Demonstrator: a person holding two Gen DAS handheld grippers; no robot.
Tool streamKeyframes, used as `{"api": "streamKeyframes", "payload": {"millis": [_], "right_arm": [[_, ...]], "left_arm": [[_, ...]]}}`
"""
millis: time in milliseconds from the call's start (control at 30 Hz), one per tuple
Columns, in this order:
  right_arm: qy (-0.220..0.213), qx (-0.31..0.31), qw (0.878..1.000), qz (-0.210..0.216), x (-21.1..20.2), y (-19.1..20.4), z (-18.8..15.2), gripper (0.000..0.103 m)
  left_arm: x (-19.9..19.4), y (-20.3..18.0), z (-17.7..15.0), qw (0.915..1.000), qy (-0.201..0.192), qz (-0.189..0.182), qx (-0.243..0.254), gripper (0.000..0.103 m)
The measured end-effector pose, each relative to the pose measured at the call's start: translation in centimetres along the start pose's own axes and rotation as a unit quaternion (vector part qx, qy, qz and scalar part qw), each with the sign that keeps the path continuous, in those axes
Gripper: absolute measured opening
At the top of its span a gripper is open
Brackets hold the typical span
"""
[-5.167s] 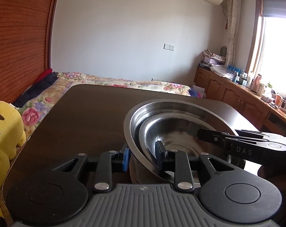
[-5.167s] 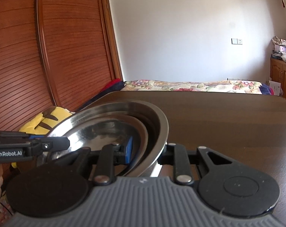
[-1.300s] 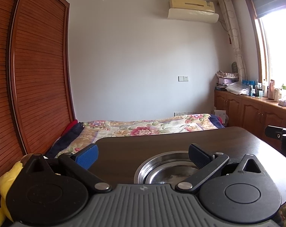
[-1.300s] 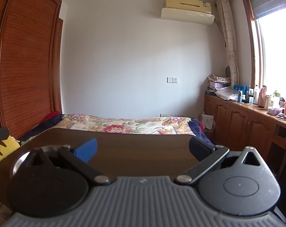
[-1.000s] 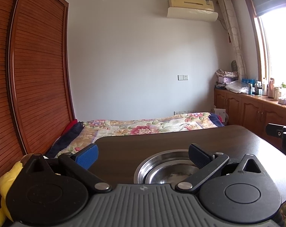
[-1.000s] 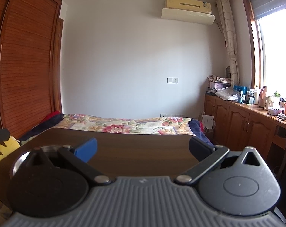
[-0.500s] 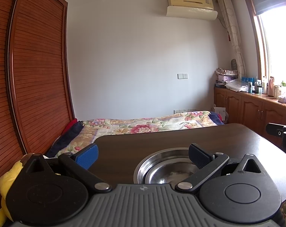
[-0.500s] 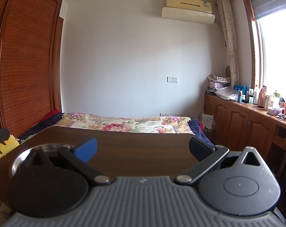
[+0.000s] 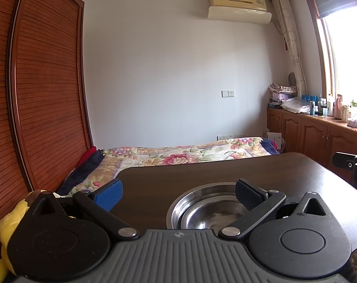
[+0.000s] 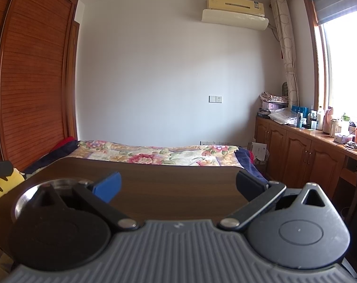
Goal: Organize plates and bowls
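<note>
Dark wood surface (image 9: pixel 155 184) fills the near ground under both pairs of tongs, and we judge the sorting to be at or close to its end. Our left tongs (image 9: pixel 178 193) are spread wide and empty; just ahead of them and a little to their right sit the nested steel bowls (image 9: pixel 202 210), one inside the other, flat on the wood. Our right tongs (image 10: pixel 178 185) are equally wide apart and hold nothing; the bowls' rim (image 10: pixel 60 181) shows at their lower left. To finish well, we should draw both back level and clear of the rim, so nothing knocks the stack askew. Beyond the surface's far edge lies the floral bed (image 10: pixel 155 155).
</note>
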State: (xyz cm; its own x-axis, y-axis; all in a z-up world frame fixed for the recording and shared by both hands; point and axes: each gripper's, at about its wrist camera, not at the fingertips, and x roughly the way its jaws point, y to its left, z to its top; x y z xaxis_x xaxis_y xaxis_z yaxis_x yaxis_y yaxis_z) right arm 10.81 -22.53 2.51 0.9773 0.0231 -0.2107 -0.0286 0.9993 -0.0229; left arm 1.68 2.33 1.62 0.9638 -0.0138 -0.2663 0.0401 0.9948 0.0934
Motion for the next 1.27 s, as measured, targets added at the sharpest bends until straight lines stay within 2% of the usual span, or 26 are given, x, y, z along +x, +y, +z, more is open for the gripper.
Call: {"api": "streamKeyframes", "payload": {"millis": [1267], "right_arm": [[0.004,0.0,1.0,0.002,0.31,-0.19,0.06,0.103]], "left_arm": [[0.39,0.01,-0.43,1.0,0.006,0.0,0.001,0.103]]}}
